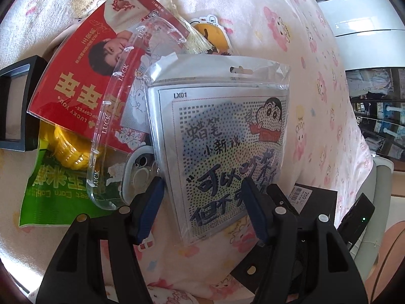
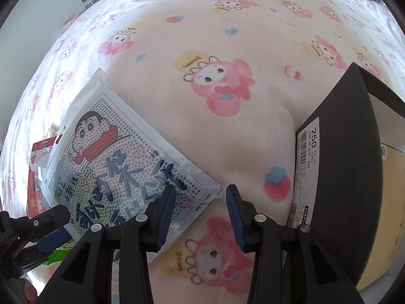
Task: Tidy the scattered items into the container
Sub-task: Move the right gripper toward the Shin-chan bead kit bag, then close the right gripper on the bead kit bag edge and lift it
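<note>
Presently catalogued, on a pink-print blanket (image 2: 227, 38): one clear pouch (image 1: 217, 136) holding a cartoon dot-pattern sheet, lying flat with its hang-hole end away from the left gripper (image 1: 202, 212) and its long axis running roughly straight ahead along that gripper's fingers. Left gripper: jaws apart, straddling the pouch's near end, one blue pad at each side edge, nothing yet clamped; whether the pads touch the plastic cannot be told. Right gripper (image 2: 200, 215): jaws apart, empty, its left pad over the pouch's near corner (image 2: 202, 192), the rest of the pouch stretching away to its left. Container: a black box (image 2: 341, 167) with a white barcode label, just right of the right gripper and well apart from the pouch. Judgement: the left gripper is better aligned for the grasp, while the box lies on the right side, so the carry would run rightward. Further scattered items, beyond and left of the pouch: red card (image 1: 83, 76), clear phone case (image 1: 119, 106), green corn packet (image 1: 53, 182), tassel (image 1: 195, 40), black frame (image 1: 15, 101).
</note>
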`<state>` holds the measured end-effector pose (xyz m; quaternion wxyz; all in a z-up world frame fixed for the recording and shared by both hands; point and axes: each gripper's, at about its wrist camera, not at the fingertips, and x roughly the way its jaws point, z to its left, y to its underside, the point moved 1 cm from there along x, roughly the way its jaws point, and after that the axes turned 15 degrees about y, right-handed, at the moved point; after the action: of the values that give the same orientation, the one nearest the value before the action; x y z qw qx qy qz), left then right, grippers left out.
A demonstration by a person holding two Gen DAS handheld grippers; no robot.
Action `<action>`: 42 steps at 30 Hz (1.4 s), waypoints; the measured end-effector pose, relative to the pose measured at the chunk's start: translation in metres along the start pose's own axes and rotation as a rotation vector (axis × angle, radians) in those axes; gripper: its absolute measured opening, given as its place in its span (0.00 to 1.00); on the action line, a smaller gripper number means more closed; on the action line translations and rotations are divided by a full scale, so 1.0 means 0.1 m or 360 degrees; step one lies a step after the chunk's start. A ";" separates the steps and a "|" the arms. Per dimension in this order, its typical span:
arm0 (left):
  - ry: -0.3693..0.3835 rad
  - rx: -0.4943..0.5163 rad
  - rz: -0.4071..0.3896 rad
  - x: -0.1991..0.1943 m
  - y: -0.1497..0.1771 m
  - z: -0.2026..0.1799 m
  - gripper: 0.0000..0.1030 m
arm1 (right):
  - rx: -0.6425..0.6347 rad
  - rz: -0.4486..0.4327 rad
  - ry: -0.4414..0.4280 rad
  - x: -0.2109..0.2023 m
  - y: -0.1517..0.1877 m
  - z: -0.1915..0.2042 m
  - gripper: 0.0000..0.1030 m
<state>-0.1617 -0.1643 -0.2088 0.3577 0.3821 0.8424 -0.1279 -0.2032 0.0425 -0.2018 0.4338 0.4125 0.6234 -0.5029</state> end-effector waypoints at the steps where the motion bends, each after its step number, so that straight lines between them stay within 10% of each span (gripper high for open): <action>1: 0.0006 0.0000 -0.0002 0.01 -0.02 0.00 0.62 | 0.0010 0.0001 -0.0005 0.02 0.00 -0.01 0.41; 20: -0.0095 0.0187 -0.0016 0.03 0.04 -0.16 0.62 | -0.0001 0.0012 -0.0114 -0.01 0.03 0.07 0.50; 26: 0.0048 0.0076 -0.0084 -0.05 -0.08 -0.03 0.59 | -0.0078 0.0048 -0.0147 0.07 -0.09 0.00 0.51; 33: 0.0022 0.0065 -0.0200 -0.21 -0.05 -0.01 0.57 | -0.0156 0.0211 -0.0426 -0.11 0.14 0.11 0.51; 38: -0.0023 0.0155 -0.0094 -0.05 0.05 -0.13 0.57 | -0.0137 -0.0071 -0.0155 -0.33 -0.07 0.07 0.51; 42: -0.0096 0.0216 -0.0082 0.06 0.04 -0.20 0.57 | -0.0049 0.0013 -0.0073 -0.06 -0.25 -0.25 0.52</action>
<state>-0.1717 -0.1487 -0.1986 0.3529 0.3796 0.8302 -0.2053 -0.2282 0.0626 -0.1862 0.4564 0.3967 0.6193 -0.5008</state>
